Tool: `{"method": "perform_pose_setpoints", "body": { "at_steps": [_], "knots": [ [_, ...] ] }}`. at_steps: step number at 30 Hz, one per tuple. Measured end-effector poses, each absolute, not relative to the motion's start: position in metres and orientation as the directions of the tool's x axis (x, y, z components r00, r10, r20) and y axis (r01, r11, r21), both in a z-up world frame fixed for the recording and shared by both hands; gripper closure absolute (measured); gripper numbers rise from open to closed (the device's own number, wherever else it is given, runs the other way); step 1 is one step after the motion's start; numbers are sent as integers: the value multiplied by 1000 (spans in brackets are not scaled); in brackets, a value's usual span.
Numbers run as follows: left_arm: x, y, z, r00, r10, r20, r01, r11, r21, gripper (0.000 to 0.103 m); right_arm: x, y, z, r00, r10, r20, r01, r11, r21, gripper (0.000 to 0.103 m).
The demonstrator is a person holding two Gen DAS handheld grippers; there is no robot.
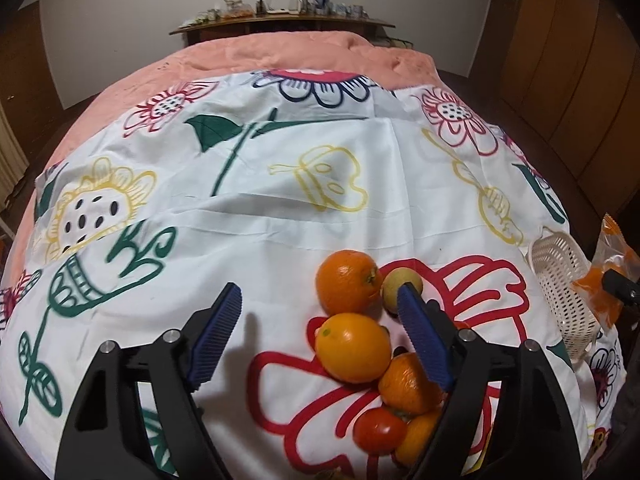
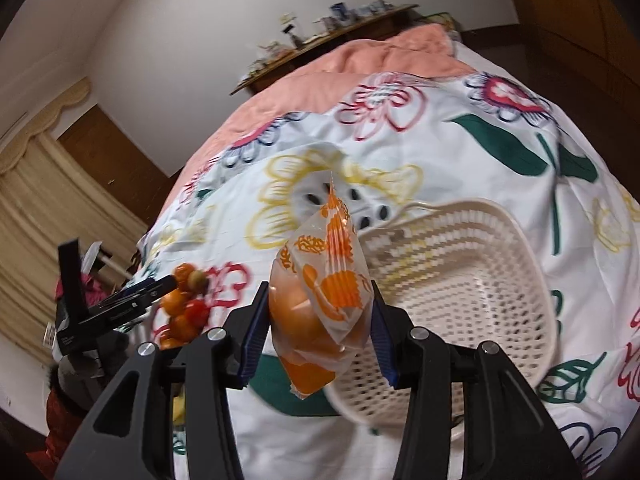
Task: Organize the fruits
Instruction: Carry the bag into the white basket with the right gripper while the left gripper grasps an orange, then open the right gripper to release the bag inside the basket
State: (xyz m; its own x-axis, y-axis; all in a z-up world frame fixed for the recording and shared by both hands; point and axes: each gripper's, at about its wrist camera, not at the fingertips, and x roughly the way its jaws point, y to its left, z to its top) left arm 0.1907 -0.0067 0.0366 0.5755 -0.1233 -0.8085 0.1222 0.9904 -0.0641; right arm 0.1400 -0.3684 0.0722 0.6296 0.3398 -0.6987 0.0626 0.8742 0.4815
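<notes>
Gripping a crinkled translucent plastic bag printed in orange point(image 2: 326, 280), the right tool point(image 2: 316, 328) pinches it between ribbed blue pads above a cream perforated plastic basket point(image 2: 460, 280), which lies tilted on the floral white cotton bedsheet point(image 1: 260, 220). The left tool point(image 1: 320, 336) stands released, its jaws apart around nothing; its right pad lies beside a cluster of smooth round fruit: 4 oranges point(image 1: 353, 347), 1 red tomato-like fruit point(image 1: 379, 430) and 1 small pale-yellow fruit point(image 1: 402, 283).

right tool point(image 2: 320, 328) clamps orange-printed bag point(image 2: 324, 304) | white basket point(image 2: 460, 280) just behind | floral sheet point(image 2: 460, 152)
</notes>
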Motion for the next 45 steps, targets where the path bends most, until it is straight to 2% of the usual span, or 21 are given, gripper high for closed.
{"method": "perform_pose_setpoints", "body": {
  "at_steps": [12,19,23,31,45],
  "knots": [
    [210,-2,24,536,-194,-822,114,981,-157,43,155,-401,30,597,253,-762,184,881,436,55],
    [211,-3,24,528,-232,-817,131,973,-191,52,157,-405,26,609,178,-773,216,901,377,53],
    [210,-3,24,514,-270,-814,136,963,-233,62,154,-408,26,614,152,-775,237,901,364,53],
    [210,-4,24,517,-264,-814,131,964,-229,62,140,-413,44,673,22,-740,285,915,286,48],
    [209,1,30,542,-239,-806,94,970,-224,63,125,-417,50,699,-18,-715,324,899,294,47]
  ]
}}
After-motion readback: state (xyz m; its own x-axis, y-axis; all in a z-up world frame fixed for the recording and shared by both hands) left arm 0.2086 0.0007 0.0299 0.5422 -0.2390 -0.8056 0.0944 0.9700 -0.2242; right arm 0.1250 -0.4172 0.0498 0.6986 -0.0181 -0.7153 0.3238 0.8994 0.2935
